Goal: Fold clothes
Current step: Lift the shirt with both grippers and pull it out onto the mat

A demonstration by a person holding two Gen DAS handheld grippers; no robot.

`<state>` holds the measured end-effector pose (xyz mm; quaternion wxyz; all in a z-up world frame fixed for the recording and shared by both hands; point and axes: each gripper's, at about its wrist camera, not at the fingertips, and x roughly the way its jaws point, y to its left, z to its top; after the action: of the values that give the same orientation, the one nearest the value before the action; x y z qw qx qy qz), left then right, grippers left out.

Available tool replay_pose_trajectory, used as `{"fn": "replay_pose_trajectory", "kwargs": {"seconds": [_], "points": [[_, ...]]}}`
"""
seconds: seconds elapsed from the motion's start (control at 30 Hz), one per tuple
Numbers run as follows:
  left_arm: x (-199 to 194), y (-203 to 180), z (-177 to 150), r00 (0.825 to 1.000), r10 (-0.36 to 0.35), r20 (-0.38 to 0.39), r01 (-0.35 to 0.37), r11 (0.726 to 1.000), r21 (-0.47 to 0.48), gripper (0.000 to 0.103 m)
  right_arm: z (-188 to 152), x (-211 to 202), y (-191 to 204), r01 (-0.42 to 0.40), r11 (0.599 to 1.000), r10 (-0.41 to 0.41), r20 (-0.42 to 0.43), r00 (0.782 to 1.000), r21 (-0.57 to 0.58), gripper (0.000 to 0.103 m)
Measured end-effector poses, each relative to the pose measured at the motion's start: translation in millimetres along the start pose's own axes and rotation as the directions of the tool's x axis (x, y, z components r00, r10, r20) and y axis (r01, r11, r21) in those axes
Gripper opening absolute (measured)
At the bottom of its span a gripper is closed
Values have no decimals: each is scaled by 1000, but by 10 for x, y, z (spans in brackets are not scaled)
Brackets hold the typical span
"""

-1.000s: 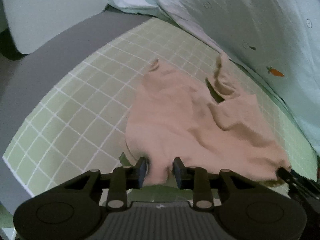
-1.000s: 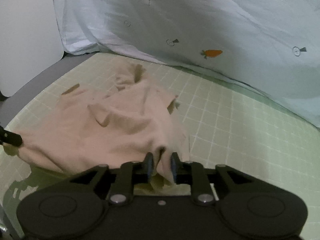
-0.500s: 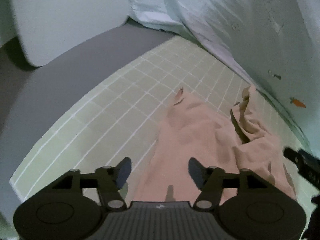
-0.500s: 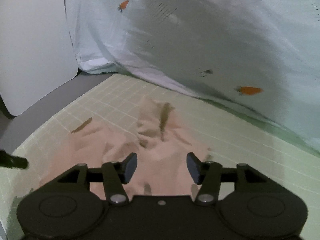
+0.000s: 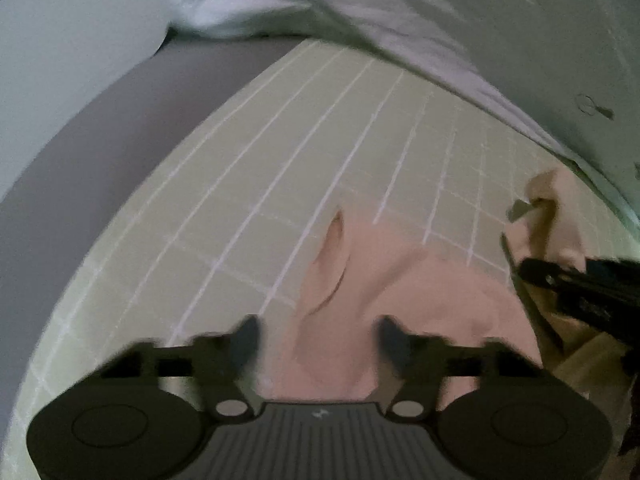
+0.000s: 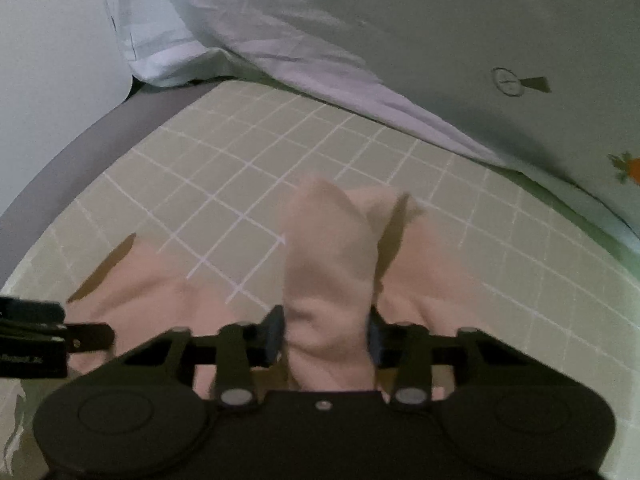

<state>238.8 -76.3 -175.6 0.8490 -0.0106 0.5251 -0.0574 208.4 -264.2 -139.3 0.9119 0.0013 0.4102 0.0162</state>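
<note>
Left wrist view: the pink garment (image 5: 432, 304) lies crumpled and unfolded on the green gridded mat (image 5: 280, 168), both the left gripper (image 5: 318, 334) and right gripper (image 6: 326, 330) spread apart over it, so folding has barely begun.

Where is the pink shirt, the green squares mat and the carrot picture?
pink shirt (image 6: 328, 248): right wrist view, on its raised fold.
green squares mat (image 5: 304, 128): left wrist view, on a bare part.
carrot picture (image 6: 631, 168): right wrist view, on its orange body.
</note>
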Motion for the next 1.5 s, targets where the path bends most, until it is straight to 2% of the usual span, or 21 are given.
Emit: {"fn": "replay_pose_trajectory", "kwargs": {"seconds": [0.03, 0.1, 0.17, 0.23, 0.4, 0.47, 0.6, 0.77, 0.8, 0.87, 0.97, 1.03, 1.1, 1.17, 1.23, 1.27, 1.33, 1.5], "points": [[2, -4, 3, 1000, 16, 4, -16, 1000, 1, 23, 29, -32, -10, 1, 1000, -1, 16, 1000, 2, 27], [2, 63, 2, 1000, 23, 10, -23, 999, -38, 6, 87, -97, -29, 3, 1000, -3, 47, 999, 6, 18], [-41, 188, 29, 1000, 0, 7, 1, 993, -115, 4, 146, -162, -48, 5, 1000, -6, 78, 997, 10, 15], [-149, 304, 64, 1000, 15, 21, -12, 986, -169, 3, 204, -227, -67, 7, 1000, -8, 110, 994, 14, 14], [-772, 428, 102, 985, 62, 161, -31, 982, -188, 3, 349, -388, -114, 10, 1000, -15, 187, 982, 25, 13], [-1107, 424, 59, 970, 71, 233, -28, 983, -183, 3, 387, -608, -206, 24, 999, -35, 240, 970, 49, 12], [-1815, 321, -177, 928, 44, 371, 13, 989, -151, 3, 274, -1379, -560, 53, 990, -98, 363, 926, 133, 12], [-2595, 16, -754, 859, -54, 509, 82, 996, -32, 3, -241, -2206, -973, 105, 977, -179, 440, 880, 188, 12], [-2694, -62, -877, 853, -76, 517, 92, 996, -4, 3, -401, -2346, -1074, 114, 972, -196, 438, 877, 207, 12], [-2872, -263, -1168, 854, -129, 505, 120, 991, 51, 3, -721, -2576, -1272, 127, 959, -227, 423, 877, 252, 12], [-2997, -533, -1603, 871, -216, 442, 188, 976, 106, 3, -1238, -2822, -1596, 154, 932, -276, 366, 889, 328, 12], [-2980, -714, -1876, 891, -242, 383, 213, 970, 115, 3, -1587, -2869, -1852, 189, 907, -312, 297, 902, 377, 12], [-2872, -904, -2122, 923, -256, 289, 231, 966, 118, 4, -1937, -2840, -2108, 228, 873, -334, 187, 924, 432, 13], [-2735, -1069, -2362, 949, -245, 198, 229, 968, 100, 6, -2254, -2807, -2298, 256, 845, -333, 89, 939, 469, 14], [-2651, -1157, -2529, 964, -226, 137, 216, 973, 84, 7, -2571, -2851, -2440, 271, 830, -321, 20, 947, 487, 16], [-2640, -1190, -2604, 968, -218, 121, 210, 975, 75, 9, -2670, -2872, -2455, 269, 832, -312, 8, 950, 485, 17], [-2653, -1233, -2696, 973, -205, 106, 200, 978, 59, 23, -2864, -2914, -2483, 265, 835, -295, -15, 956, 482, 23], [-2693, -1252, -2691, 979, -169, 116, 166, 985, 36, 33, -3016, -2988, -2418, 252, 826, -275, -29, 961, 504, 36]]}}
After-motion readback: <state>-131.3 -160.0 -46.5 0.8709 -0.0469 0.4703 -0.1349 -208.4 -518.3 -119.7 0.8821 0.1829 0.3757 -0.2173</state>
